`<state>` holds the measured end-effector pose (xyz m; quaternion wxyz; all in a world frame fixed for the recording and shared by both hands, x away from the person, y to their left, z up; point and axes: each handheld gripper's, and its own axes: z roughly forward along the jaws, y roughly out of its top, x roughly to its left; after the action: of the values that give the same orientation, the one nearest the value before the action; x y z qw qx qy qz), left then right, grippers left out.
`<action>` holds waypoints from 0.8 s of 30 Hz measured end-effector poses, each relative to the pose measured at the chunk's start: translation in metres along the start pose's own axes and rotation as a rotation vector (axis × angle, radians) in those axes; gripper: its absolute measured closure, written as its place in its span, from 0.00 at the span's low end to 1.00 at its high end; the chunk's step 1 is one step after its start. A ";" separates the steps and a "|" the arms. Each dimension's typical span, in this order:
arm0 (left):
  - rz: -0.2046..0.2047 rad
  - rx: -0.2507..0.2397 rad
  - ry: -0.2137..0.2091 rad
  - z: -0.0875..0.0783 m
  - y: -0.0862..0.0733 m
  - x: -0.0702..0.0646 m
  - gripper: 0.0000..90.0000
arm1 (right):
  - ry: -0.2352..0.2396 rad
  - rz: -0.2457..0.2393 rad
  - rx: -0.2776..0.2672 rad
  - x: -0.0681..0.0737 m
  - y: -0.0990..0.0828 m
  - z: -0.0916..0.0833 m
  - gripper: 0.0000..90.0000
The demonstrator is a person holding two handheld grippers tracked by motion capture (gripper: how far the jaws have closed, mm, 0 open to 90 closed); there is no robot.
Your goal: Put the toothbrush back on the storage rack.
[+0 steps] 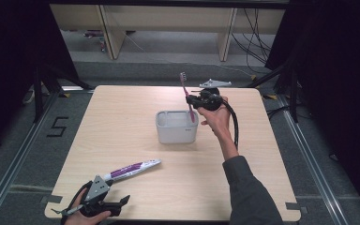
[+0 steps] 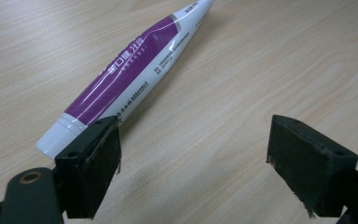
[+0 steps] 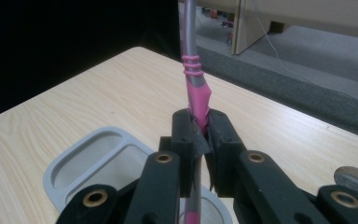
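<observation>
The right gripper's [image 3: 200, 135] jaws are clamped on the brush [image 3: 196, 86] at mid-handle, which keeps it upright, bristles up, so the handle end can go straight down into the holder [image 1: 176, 127] at the centre of the high view. In that view the handle end already sits at the holder's right compartment; I judge it is partly in. At the lower left of the high view, the left gripper [image 2: 193, 163] rests low with jaws wide apart and empty, the tube [image 2: 123, 77] lying flat just beyond its left jaw, ready to be taken next.
</observation>
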<state>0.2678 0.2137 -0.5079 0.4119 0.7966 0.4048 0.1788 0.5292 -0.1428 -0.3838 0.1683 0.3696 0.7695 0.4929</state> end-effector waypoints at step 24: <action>0.008 0.009 0.002 0.000 -0.001 0.000 0.19 | -0.025 -0.025 0.009 -0.008 -0.029 0.006 0.92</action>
<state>0.2673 0.2137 -0.5082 0.4071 0.7999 0.4028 0.1795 0.5270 -0.1515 -0.4128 0.1823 0.3668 0.7742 0.4826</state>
